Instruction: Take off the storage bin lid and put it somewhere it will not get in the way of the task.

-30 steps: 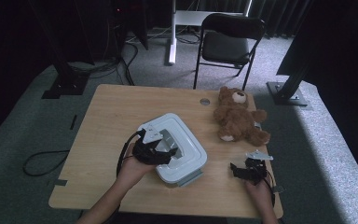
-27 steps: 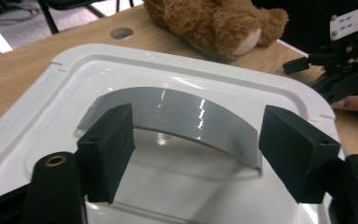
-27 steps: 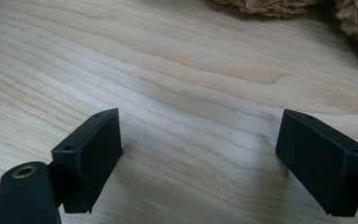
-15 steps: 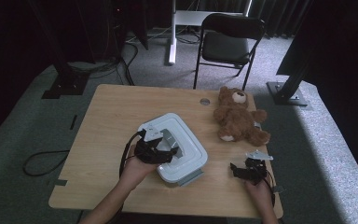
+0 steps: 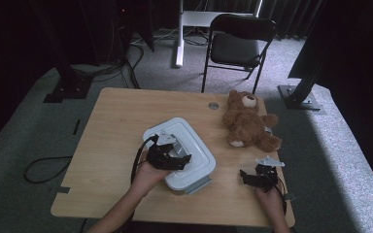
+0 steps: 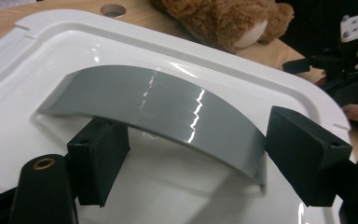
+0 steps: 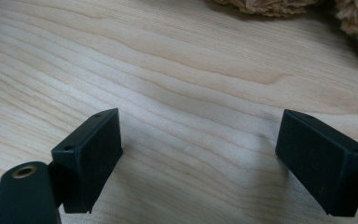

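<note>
- Left gripper (image 5: 184,156): over the white box's (image 5: 199,172) lid, near-centre of the table (image 5: 111,126); jaws have just been opening and now stand wide about the grey handle (image 6: 168,109), pads clear of it; I judge the handle released.
- Right gripper (image 5: 248,175): near right, jaws wide, empty, unmoved.
- Teddy bear (image 5: 247,121): far right, untouched.

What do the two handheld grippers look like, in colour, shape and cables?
Both are black. The left gripper has a bulky body, a grey three-cornered plate on top and a black cable looping from it. The right gripper also carries such a plate. Each ends in two blocky rectangular pads with small screw holes; a brass-coloured ring sits on the arm beside one pad. The forearms show no sleeves.
</note>
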Available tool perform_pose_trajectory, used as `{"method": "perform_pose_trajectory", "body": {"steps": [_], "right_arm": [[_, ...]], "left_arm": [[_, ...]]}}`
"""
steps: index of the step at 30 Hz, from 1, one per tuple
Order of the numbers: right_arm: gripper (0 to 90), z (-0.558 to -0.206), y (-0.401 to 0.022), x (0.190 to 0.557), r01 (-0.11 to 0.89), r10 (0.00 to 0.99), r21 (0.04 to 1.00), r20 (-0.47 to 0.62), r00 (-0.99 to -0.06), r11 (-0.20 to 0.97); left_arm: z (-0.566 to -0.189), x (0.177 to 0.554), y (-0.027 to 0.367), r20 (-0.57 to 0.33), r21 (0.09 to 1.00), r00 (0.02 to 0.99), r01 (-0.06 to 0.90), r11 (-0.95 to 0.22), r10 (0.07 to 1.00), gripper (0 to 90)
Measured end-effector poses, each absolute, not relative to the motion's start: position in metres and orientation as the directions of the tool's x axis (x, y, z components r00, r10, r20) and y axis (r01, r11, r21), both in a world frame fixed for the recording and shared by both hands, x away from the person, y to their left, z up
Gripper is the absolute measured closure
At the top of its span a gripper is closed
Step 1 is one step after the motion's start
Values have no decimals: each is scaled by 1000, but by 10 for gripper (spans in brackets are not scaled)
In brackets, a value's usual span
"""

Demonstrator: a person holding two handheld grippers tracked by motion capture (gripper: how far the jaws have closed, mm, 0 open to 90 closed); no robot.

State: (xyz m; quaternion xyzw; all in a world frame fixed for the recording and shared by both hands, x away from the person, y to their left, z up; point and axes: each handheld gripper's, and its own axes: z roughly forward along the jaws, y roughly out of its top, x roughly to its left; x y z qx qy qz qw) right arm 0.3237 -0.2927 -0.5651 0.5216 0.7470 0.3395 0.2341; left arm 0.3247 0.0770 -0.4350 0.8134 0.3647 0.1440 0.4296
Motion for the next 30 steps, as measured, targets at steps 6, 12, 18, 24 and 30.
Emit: {"method": "perform_pose_trajectory", "body": {"steps": [6,12,18,24,30], "right_arm": [[134,-565,-293,324,622,939,751,6,-345,224],[134,-565,-293,324,622,938,751,6,-345,224],[134,-565,-293,324,622,939,751,7,-345,223],[134,-565,-293,324,622,939,751,6,-345,223],[134,-565,-293,324,622,938,751,6,-345,224]], "left_arm": [[-436,323,72,-60,811,686,457,-366,725,231],[-437,319,71,-85,825,708,444,-349,701,389],[-439,321,75,-141,829,719,461,-315,680,490],[-437,320,75,-131,827,720,459,-325,681,496],[-434,316,74,-121,833,736,440,-335,666,522]]}}
